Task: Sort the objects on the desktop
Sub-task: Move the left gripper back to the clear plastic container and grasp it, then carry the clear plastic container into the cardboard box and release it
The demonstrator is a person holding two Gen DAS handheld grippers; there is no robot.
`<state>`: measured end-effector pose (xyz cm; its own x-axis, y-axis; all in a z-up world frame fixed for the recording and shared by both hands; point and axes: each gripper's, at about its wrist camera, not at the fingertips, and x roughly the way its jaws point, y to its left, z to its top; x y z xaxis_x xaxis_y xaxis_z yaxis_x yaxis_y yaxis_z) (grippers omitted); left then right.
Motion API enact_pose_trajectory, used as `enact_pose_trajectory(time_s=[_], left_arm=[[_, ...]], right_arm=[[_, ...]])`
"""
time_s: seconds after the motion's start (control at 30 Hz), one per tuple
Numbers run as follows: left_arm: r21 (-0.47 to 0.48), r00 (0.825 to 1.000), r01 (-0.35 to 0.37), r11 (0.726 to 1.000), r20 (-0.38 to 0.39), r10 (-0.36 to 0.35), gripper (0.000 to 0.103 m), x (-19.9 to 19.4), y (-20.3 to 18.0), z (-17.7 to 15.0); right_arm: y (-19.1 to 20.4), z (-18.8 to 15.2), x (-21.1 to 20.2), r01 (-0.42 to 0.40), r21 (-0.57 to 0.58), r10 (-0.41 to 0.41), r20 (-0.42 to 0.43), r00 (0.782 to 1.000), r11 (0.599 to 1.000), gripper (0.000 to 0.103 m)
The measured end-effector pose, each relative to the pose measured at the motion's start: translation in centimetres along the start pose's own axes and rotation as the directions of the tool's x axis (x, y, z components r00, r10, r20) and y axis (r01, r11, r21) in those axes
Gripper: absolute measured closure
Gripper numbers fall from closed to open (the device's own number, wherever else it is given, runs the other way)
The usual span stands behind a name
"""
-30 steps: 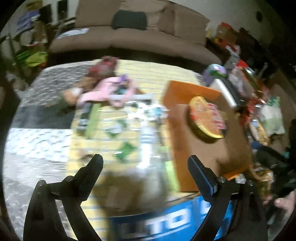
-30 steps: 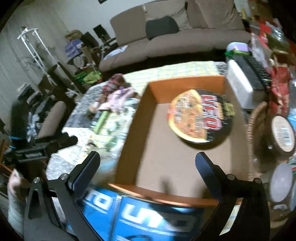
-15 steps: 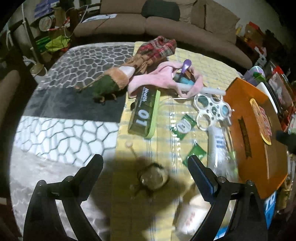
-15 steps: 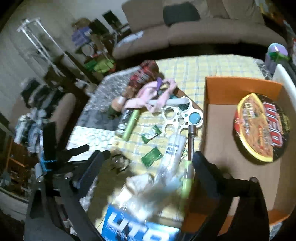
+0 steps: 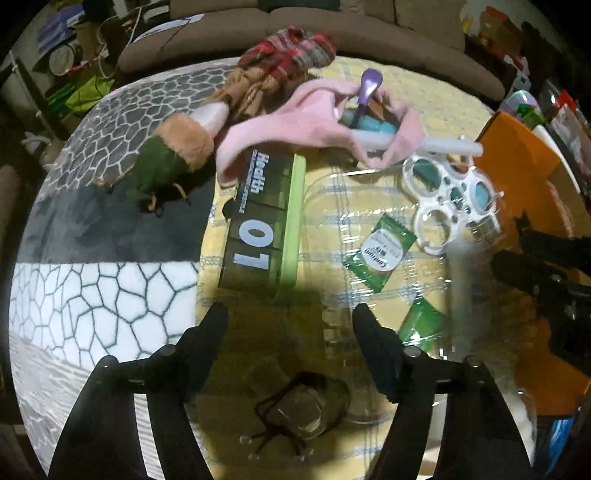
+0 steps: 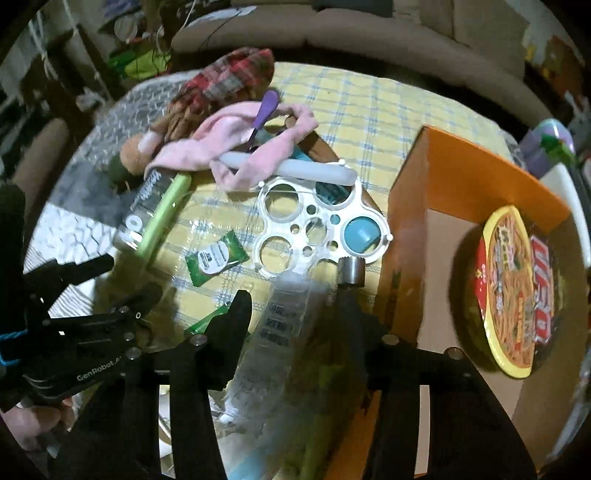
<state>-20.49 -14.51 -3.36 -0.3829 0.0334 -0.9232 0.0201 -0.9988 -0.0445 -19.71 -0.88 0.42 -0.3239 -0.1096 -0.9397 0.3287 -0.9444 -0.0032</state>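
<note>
Loose objects lie on a yellow checked tablecloth [image 5: 436, 92]. My left gripper [image 5: 290, 317] is open and empty, low over the cloth, just short of a dark pill organiser with a green side [image 5: 264, 225]. A small glass jar [image 5: 301, 406] lies below its fingers. My right gripper [image 6: 295, 310] is open around a clear plastic bottle [image 6: 286, 317], which lies between its fingers. Two green sachets [image 5: 380, 247] [image 5: 421, 325] lie between the grippers. An orange cardboard box [image 6: 454, 173] at the right holds an instant noodle bowl [image 6: 517, 291].
A white plastic ring holder [image 6: 314, 225], a pink cloth [image 5: 314, 125] with a purple spoon [image 5: 365, 92] and a white tube [image 6: 284, 168], a plaid bundle [image 6: 229, 81] and a plush toy [image 5: 173, 155] lie at the back. A patterned rug [image 5: 92, 295] lies left. A sofa [image 6: 369, 33] stands behind.
Both grippers have dropped closer to the table and their jaws have narrowed. The right gripper has swung left from the box and come around the clear bottle.
</note>
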Motion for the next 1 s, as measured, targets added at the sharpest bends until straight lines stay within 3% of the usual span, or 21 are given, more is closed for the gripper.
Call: enact_pose_trajectory(time_s=[0.07, 0.13, 0.17, 0.27, 0.3, 0.33, 0.47, 0.53, 0.83, 1.0], left_arm=[[0.002, 1.000, -0.003, 1.000, 0.002, 0.003, 0.038, 0.2, -0.2, 0.0], [-0.004, 1.000, 0.017, 1.000, -0.009, -0.017, 0.053, 0.3, -0.4, -0.1], [-0.020, 0.998, 0.044, 0.999, -0.033, -0.045, 0.069, 0.5, -0.5, -0.2], [-0.043, 0.998, 0.062, 0.997, -0.023, -0.063, 0.086, 0.0, -0.7, -0.2], [-0.063, 0.999, 0.033, 0.997, -0.017, -0.034, 0.087, -0.4, -0.6, -0.3], [-0.083, 0.999, 0.036, 0.996, -0.006, -0.036, 0.088, -0.8, -0.4, -0.3], [-0.126, 0.993, 0.121, 0.985, 0.017, -0.120, 0.088, -2.6, 0.6, -0.6], [-0.133, 0.987, 0.154, 0.979, 0.057, -0.147, 0.088, -4.8, 0.7, -0.8], [-0.055, 0.966, 0.212, 0.976, 0.165, -0.201, 0.087, -13.0, -2.4, 1.0], [0.021, 0.955, 0.236, 0.972, 0.179, -0.236, 0.086, -16.0, -8.3, 1.7]], right_arm=[[0.8, -0.1, 0.5, 0.021, -0.034, -0.022, -0.017, 1.000, 0.999, 0.057], [1.6, -0.1, 0.8, 0.049, -0.065, -0.052, -0.033, 0.998, 0.997, 0.057], [1.8, -0.1, 0.9, 0.057, -0.077, -0.060, -0.039, 0.997, 0.995, 0.057], [2.0, -0.2, 0.5, 0.037, -0.091, -0.040, -0.027, 0.999, 0.995, 0.065], [1.8, -0.2, -0.1, 0.001, -0.085, -0.001, -0.004, 1.000, 0.996, 0.078], [1.6, -0.2, -0.5, -0.017, -0.073, 0.019, 0.018, 1.000, 0.997, 0.082], [-0.8, -0.3, -3.0, -0.184, 0.045, 0.180, 0.090, 0.980, 0.982, 0.083], [-1.4, -0.4, -4.6, -0.223, 0.057, 0.215, 0.123, 0.969, 0.973, 0.083], [-4.1, -1.5, -13.4, -0.214, 0.041, 0.197, 0.256, 0.947, 0.976, 0.083], [-9.7, -3.4, -16.6, -0.185, 0.088, 0.154, 0.284, 0.946, 0.979, 0.083]])
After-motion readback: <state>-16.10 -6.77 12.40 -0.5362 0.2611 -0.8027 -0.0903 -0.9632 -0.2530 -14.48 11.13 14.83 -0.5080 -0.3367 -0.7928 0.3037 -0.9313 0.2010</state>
